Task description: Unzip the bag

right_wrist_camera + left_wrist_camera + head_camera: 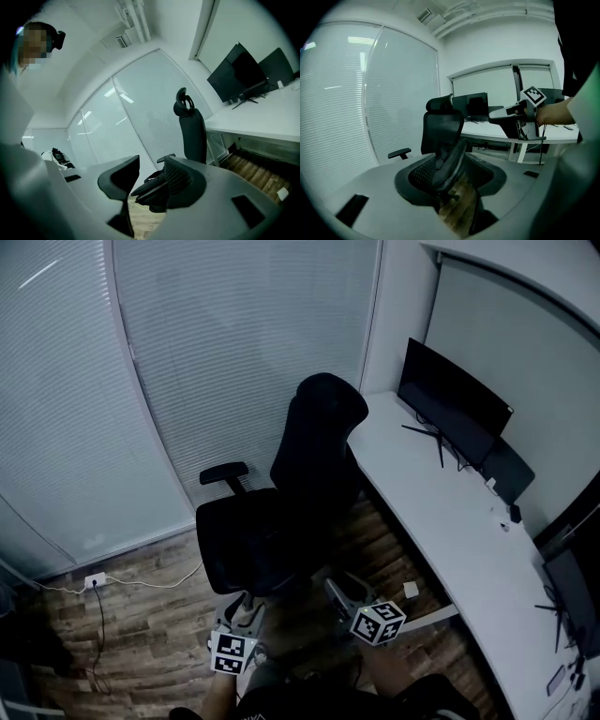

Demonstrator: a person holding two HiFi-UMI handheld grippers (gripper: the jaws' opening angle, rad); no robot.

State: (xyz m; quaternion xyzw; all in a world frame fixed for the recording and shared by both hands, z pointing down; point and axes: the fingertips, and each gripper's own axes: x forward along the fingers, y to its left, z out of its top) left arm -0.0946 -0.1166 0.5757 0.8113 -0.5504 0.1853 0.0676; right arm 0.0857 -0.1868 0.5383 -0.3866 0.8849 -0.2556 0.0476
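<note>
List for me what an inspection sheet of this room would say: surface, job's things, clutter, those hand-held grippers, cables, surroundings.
Surface: white desk, mostly bare, along the right wall.
Job's things: nothing seen; no bag in any view.
Clutter: small dark item on the desk beside the monitors.
Grippers: left gripper and right gripper both have jaws apart, nothing held; they face a black office chair.
Cables: white cable runs over the wood floor from a white socket box.
Surroundings: closed blinds.
</note>
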